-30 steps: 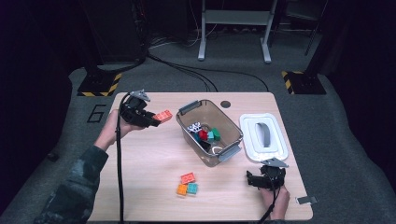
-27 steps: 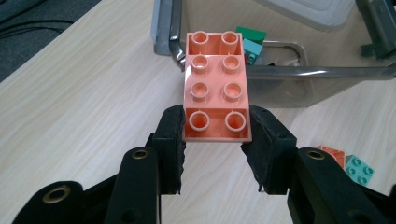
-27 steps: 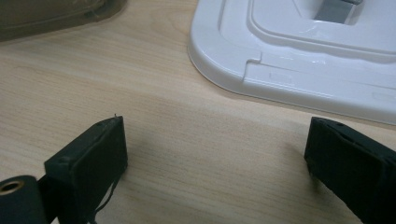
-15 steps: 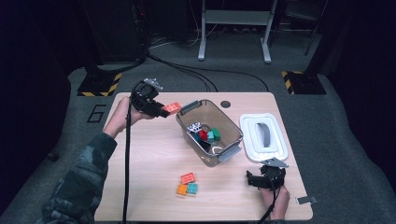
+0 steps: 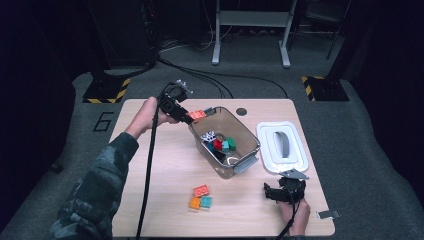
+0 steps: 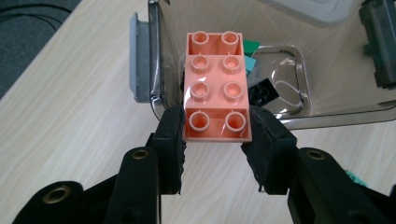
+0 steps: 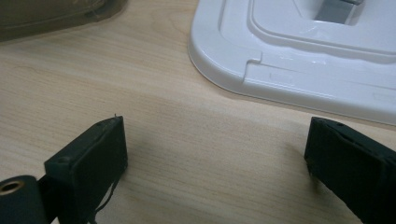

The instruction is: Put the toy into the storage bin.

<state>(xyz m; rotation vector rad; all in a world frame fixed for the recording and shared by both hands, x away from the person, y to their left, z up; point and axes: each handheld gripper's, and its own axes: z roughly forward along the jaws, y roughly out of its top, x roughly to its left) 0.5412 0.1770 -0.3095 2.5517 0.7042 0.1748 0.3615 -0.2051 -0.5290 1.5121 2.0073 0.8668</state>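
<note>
My left gripper (image 6: 215, 140) (image 5: 192, 119) is shut on an orange eight-stud brick (image 6: 216, 86) (image 5: 196, 114), held just at the near-left rim of the clear plastic bin (image 5: 247, 135) (image 6: 299, 93). Inside the bin lie several bricks, among them a red one (image 5: 217, 145), a green one (image 5: 231, 142) and a black-and-white one (image 5: 207, 135). Three loose bricks rest on the table in front of the bin: red-orange (image 5: 201, 190), orange (image 5: 194, 202) and teal (image 5: 205, 202). My right gripper (image 7: 215, 158) (image 5: 272, 192) sits low over the bare table near the front right, jaws wide open with nothing between them.
The white bin lid (image 5: 281, 147) (image 7: 299, 51) lies flat right of the bin, just beyond my right gripper. The wooden table (image 5: 150, 200) ends close behind the bin. A small grey tag (image 5: 327, 214) lies at the front right corner.
My left hand has carried the orange brick rightward and slightly up, from the table's left area to the bin's rim. The right gripper has stayed put.
</note>
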